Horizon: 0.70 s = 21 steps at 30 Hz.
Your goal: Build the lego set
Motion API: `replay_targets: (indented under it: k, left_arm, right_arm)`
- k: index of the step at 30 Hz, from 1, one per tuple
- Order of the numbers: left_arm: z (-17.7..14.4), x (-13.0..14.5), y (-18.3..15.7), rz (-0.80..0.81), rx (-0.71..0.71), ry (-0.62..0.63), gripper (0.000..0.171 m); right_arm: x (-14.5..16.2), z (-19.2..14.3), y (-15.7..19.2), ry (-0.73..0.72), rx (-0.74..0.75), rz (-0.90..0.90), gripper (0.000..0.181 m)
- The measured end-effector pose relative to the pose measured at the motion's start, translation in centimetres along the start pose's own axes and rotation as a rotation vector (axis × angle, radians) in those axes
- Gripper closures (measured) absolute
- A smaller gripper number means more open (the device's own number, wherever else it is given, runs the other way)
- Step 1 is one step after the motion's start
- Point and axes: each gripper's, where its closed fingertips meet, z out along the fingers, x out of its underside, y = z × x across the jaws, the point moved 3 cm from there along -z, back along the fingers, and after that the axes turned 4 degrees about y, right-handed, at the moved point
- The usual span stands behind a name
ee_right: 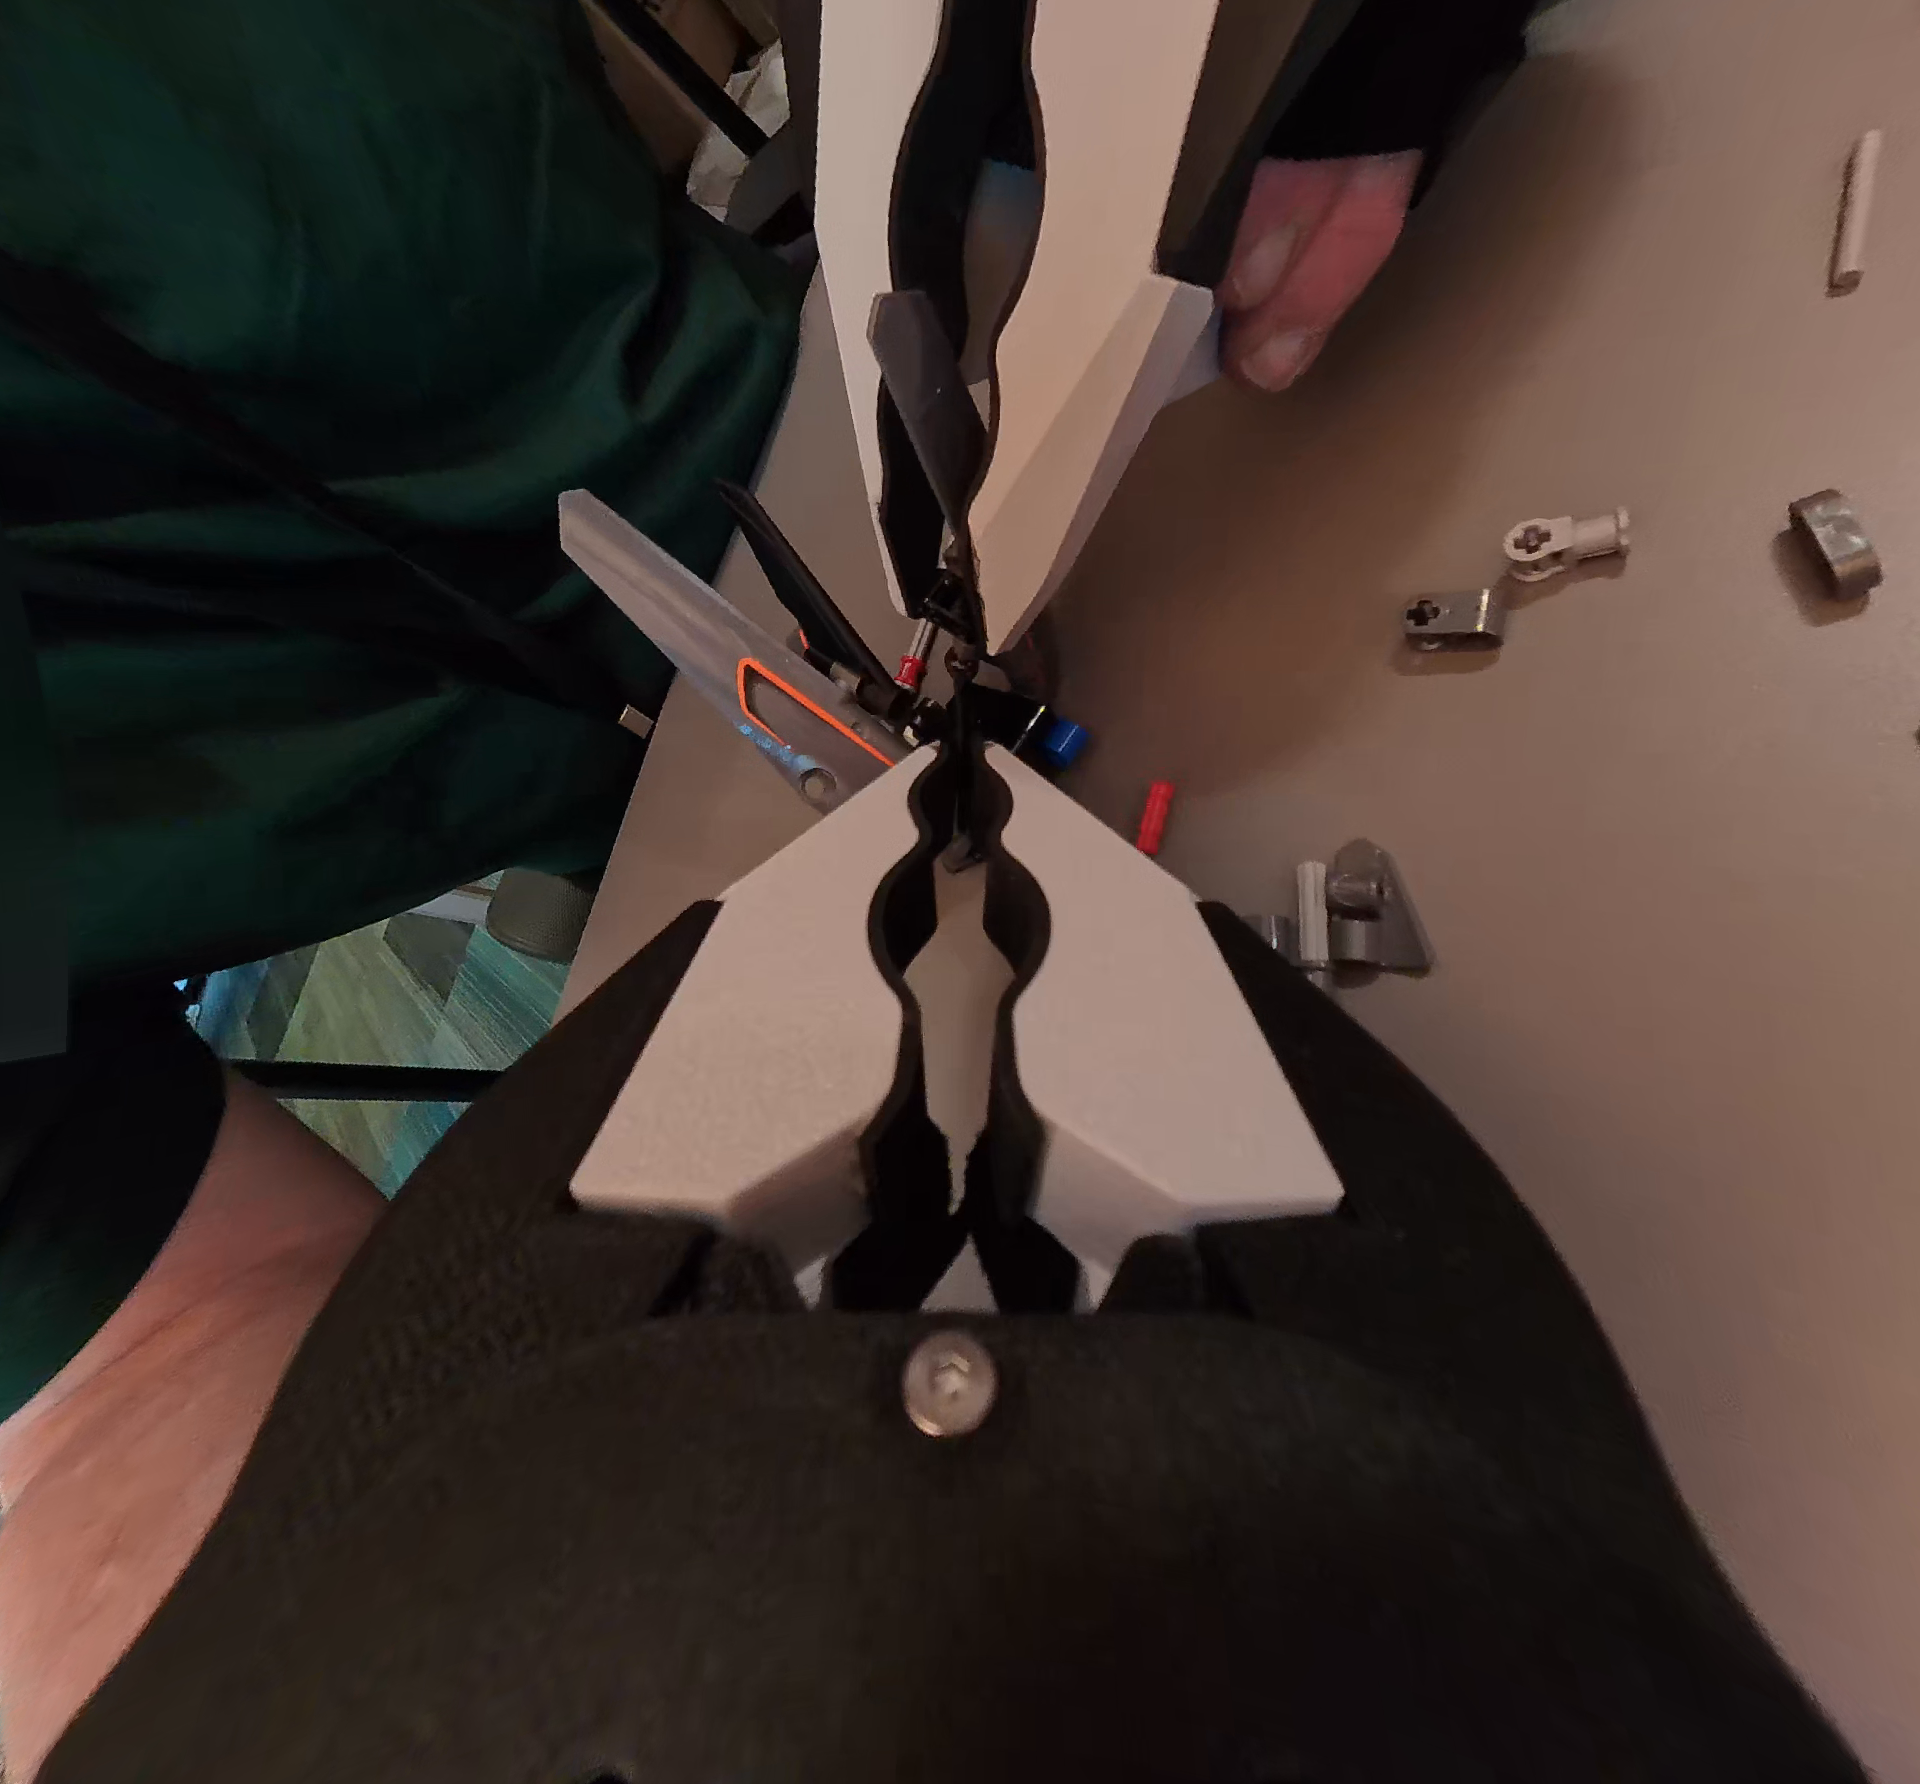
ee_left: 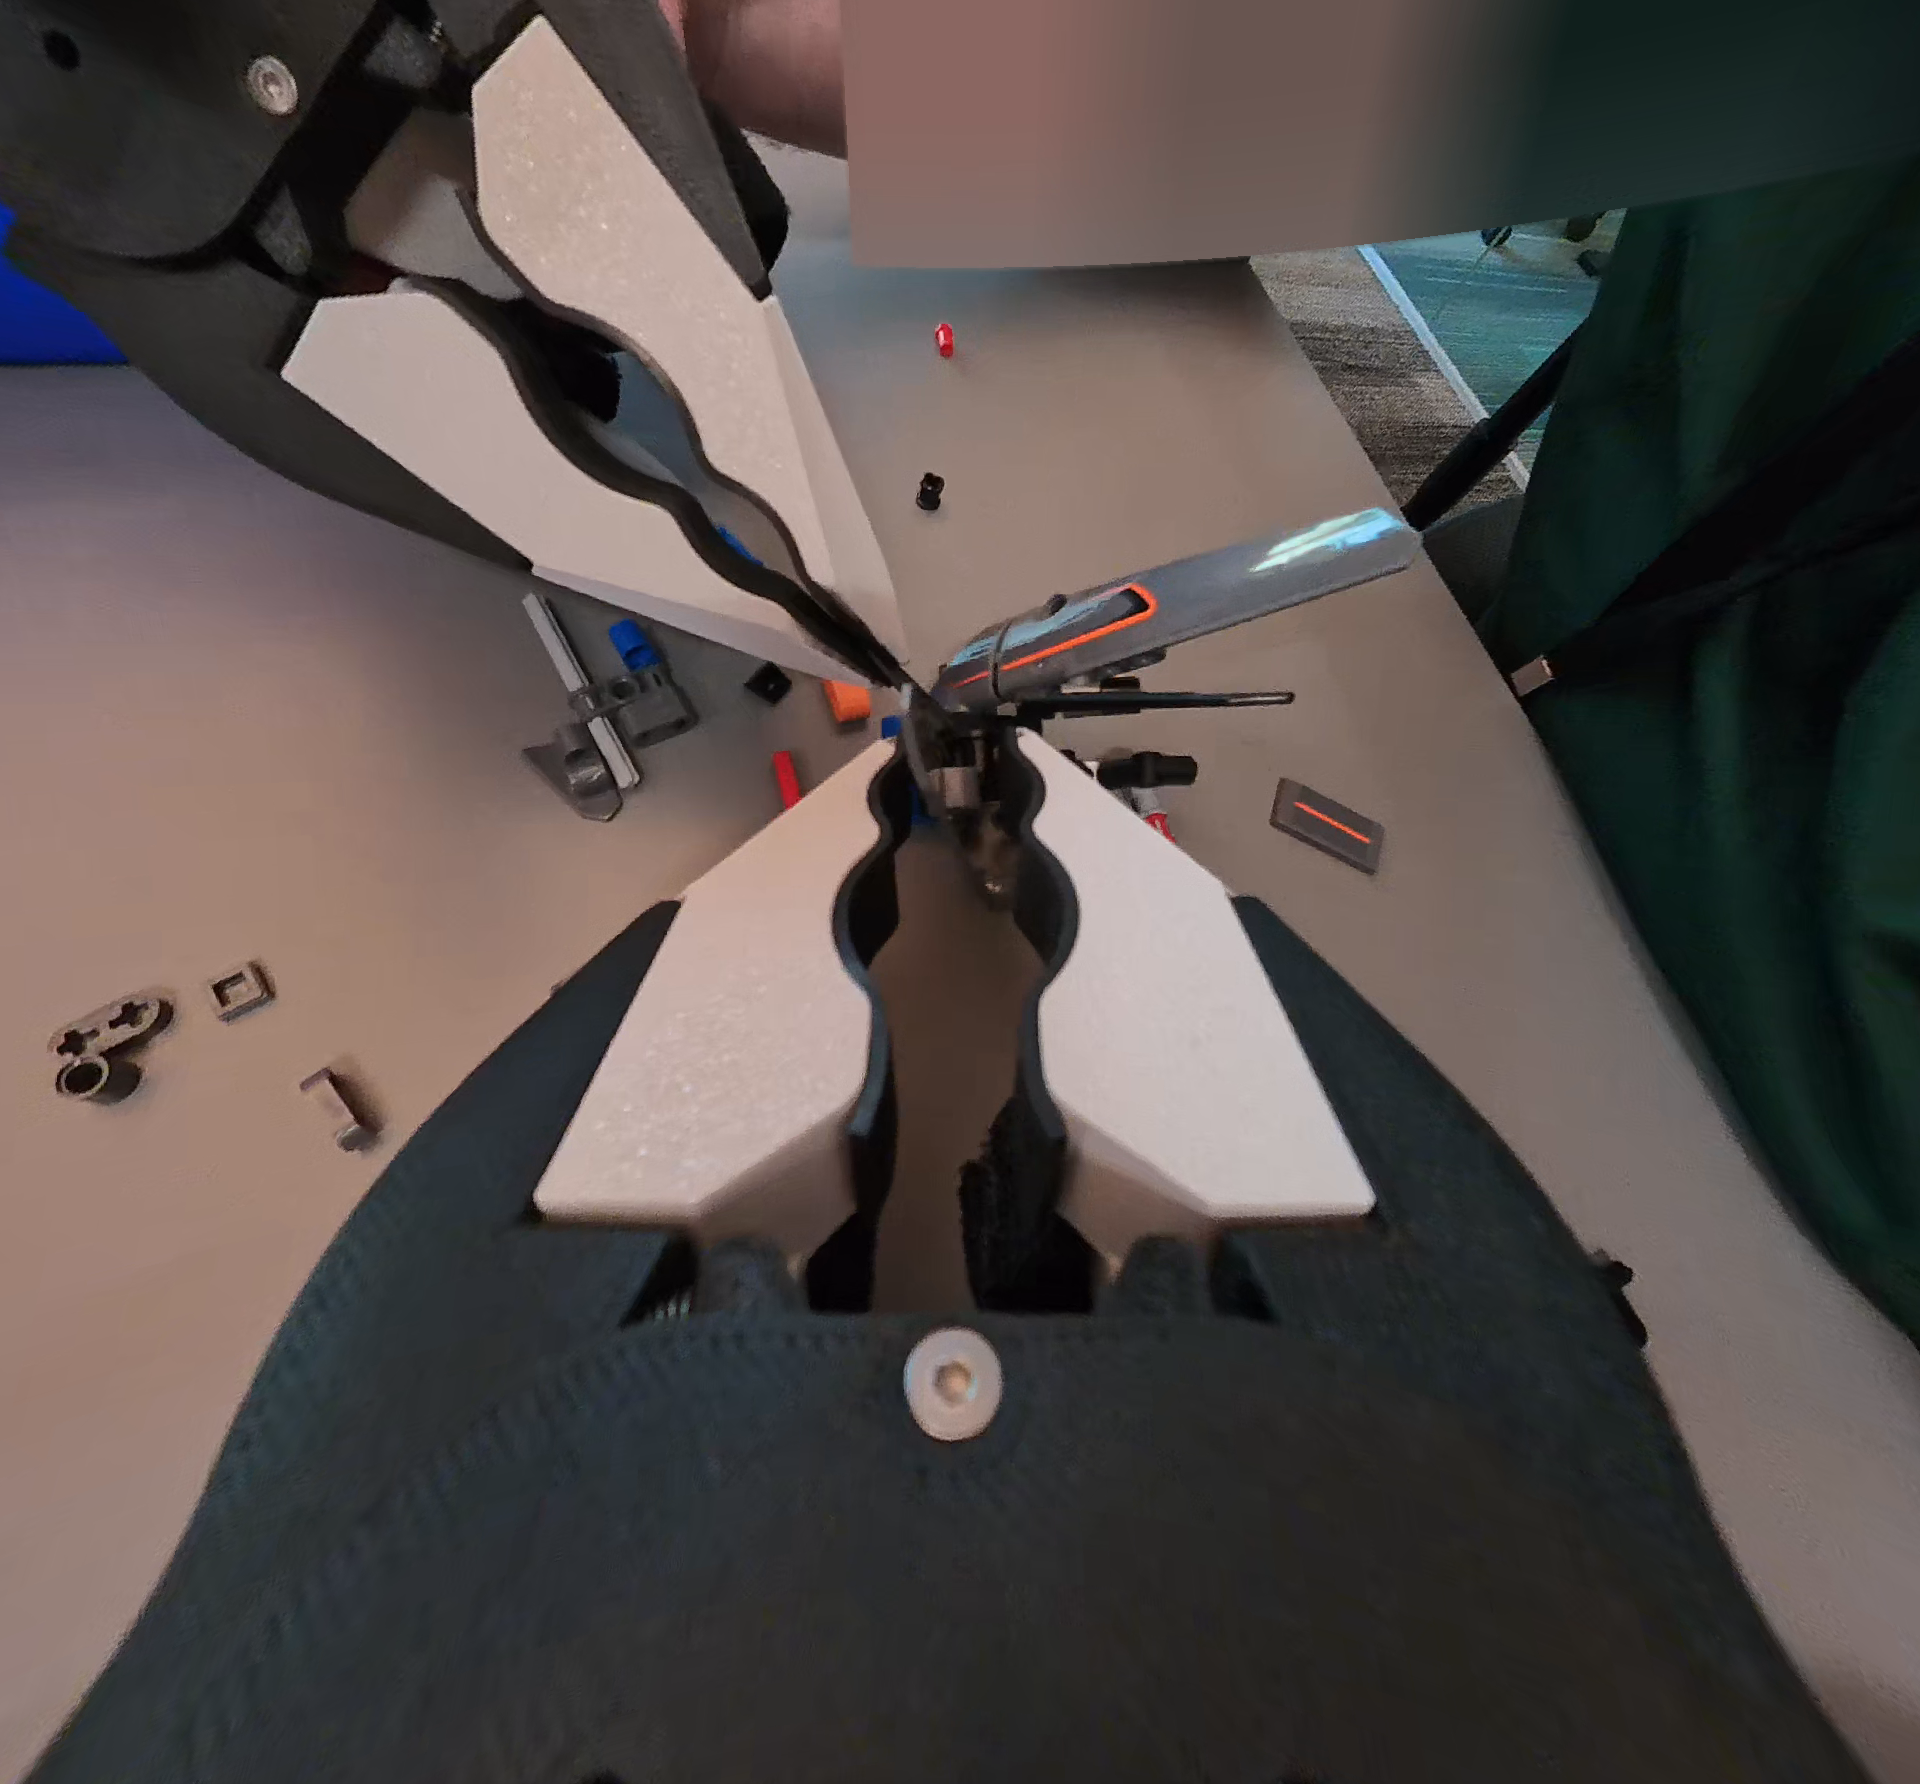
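A small lego model is held above the table between both grippers. It has a long grey wing with an orange outline (ee_left: 1174, 607), thin black rods and a blue pin (ee_right: 1062, 742). My left gripper (ee_left: 958, 747) is shut on the model's dark core, which sits between its tips. My right gripper (ee_right: 961, 760) is shut on a thin black part of the same model, and it enters the left wrist view from the upper left (ee_left: 896, 685). The left gripper comes down from the top of the right wrist view (ee_right: 961, 617). The two sets of tips nearly touch.
Loose pieces lie on the grey table (ee_left: 312, 851): a grey beam assembly (ee_left: 608, 726), a red pin (ee_left: 943, 339), a black bush (ee_left: 928, 491), a grey tile with an orange stripe (ee_left: 1328, 825) and grey connectors (ee_left: 109, 1043). A person in green clothing (ee_right: 312, 332) stands at the table edge. Less than 4 cm separates the two grippers' tips.
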Motion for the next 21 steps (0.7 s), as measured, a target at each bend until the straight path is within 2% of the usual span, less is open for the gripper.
replay_targets:
  k: [13, 21]
  left_arm:
    - [0.4, -0.1, -1.4, 0.096, 0.063, 0.008, 0.158]
    - [0.4, -0.4, -1.7, 0.125, 0.055, -0.002, 0.158]
  right_arm:
    - [-0.2, 0.2, 0.4, -0.009, -0.04, -0.028, 0.181]
    - [-0.3, 0.8, 0.9, 0.006, -0.085, -0.041, 0.181]
